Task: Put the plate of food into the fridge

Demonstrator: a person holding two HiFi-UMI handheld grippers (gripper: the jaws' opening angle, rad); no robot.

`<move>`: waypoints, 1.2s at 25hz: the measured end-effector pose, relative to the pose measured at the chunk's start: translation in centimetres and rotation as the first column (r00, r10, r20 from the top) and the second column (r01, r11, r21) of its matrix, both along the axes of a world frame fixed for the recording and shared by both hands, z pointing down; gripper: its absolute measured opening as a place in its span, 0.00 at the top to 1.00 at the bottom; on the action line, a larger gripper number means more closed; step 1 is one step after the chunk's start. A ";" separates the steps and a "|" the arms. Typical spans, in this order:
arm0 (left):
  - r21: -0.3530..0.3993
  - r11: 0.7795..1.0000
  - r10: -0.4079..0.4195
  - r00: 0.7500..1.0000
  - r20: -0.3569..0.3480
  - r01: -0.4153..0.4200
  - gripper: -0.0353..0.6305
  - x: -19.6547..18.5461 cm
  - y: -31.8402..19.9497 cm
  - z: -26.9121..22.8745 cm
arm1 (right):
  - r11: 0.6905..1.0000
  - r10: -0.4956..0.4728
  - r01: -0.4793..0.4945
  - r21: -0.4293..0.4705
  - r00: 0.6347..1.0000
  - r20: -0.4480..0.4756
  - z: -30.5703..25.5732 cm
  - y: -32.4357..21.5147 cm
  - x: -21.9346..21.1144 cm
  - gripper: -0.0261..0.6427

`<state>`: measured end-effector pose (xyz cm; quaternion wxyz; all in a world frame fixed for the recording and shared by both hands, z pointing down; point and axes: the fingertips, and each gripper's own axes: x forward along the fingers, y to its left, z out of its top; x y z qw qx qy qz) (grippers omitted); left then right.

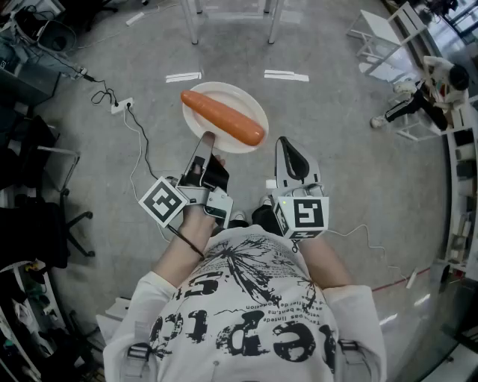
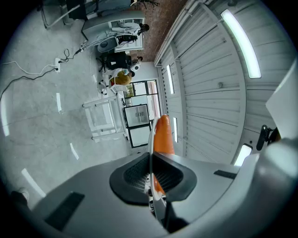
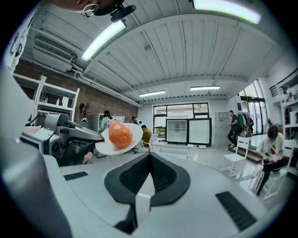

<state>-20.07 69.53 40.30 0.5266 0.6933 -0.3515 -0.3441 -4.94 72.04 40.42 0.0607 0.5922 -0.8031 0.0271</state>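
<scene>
A white plate (image 1: 240, 99) carrying a long orange sausage (image 1: 222, 118) hangs above the floor in the head view. My left gripper (image 1: 207, 139) is shut on the plate's near rim. In the left gripper view the rim (image 2: 150, 135) runs edge-on between the closed pads, and the sausage (image 2: 163, 134) rises behind it. My right gripper (image 1: 287, 147) is shut and empty, just right of the plate and apart from it. The right gripper view shows its pads pressed together, with the plate (image 3: 133, 135) and sausage (image 3: 120, 134) off to the left. Glass-door fridges (image 3: 188, 130) stand far ahead.
A power strip (image 1: 119, 106) with trailing cables lies on the grey floor at the left. White table legs (image 1: 196, 22) stand beyond the plate. White chairs (image 3: 237, 155) and several people are at the right of the room. Dark office chairs (image 1: 45, 179) line the left side.
</scene>
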 end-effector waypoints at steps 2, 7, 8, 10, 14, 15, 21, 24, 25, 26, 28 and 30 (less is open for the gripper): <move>0.014 1.000 0.007 1.000 0.000 -0.007 0.91 0.1 0.2 -0.4 | 1.000 -0.002 0.002 0.001 1.000 -0.004 -0.1 0.2 -0.2 0.96; 0.009 1.000 0.011 1.000 -0.009 -0.011 0.91 0.4 0.3 -0.8 | 1.000 0.005 -0.005 -0.003 1.000 0.000 -0.2 0.4 0.0 0.96; 0.008 1.000 0.010 1.000 -0.005 -0.010 0.91 0.4 0.4 -0.8 | 1.000 0.008 -0.008 0.000 1.000 0.002 -0.4 0.4 0.0 0.96; 0.007 1.000 0.011 1.000 -0.003 -0.011 0.91 0.4 0.6 -0.9 | 1.000 0.010 -0.010 0.011 1.000 -0.002 -0.7 0.7 0.1 0.96; 0.014 1.000 0.013 1.000 -0.004 -0.013 0.91 0.3 0.9 -1.2 | 1.000 0.021 -0.021 0.016 1.000 0.006 -0.9 1.1 0.1 0.96; 0.014 1.000 0.013 1.000 -0.002 -0.013 0.91 0.2 1.0 -1.1 | 1.000 0.027 -0.028 0.013 1.000 0.013 -0.9 1.2 0.2 0.96; 0.024 1.000 0.011 1.000 0.004 -0.011 0.91 0.1 1.2 -1.5 | 0.999 0.051 -0.051 0.004 0.999 0.011 -1.0 1.3 0.5 0.96; 0.025 0.999 0.024 1.000 -0.005 -0.024 0.91 0.4 1.4 -1.6 | 0.998 0.062 -0.062 -0.001 0.998 0.015 -1.0 1.4 0.7 0.96; 0.023 0.999 0.026 1.000 -0.006 -0.026 0.91 0.4 1.4 -1.5 | 0.998 0.063 -0.063 -0.006 0.998 0.020 -0.9 1.4 0.7 0.96; 0.021 0.999 0.026 1.000 -0.008 -0.026 0.91 0.5 1.4 -1.4 | 0.998 0.063 -0.062 -0.011 0.998 0.027 -0.7 1.4 0.7 0.96; 0.014 1.000 0.022 1.000 -0.019 -0.022 0.91 0.7 1.0 -1.3 | 0.998 0.059 -0.058 -0.018 0.998 0.036 -0.4 1.1 0.9 0.96; 0.000 1.000 0.016 1.000 -0.026 -0.016 0.91 1.0 0.3 -1.0 | 0.998 0.053 -0.052 -0.028 0.998 0.040 0.2 0.4 1.3 0.96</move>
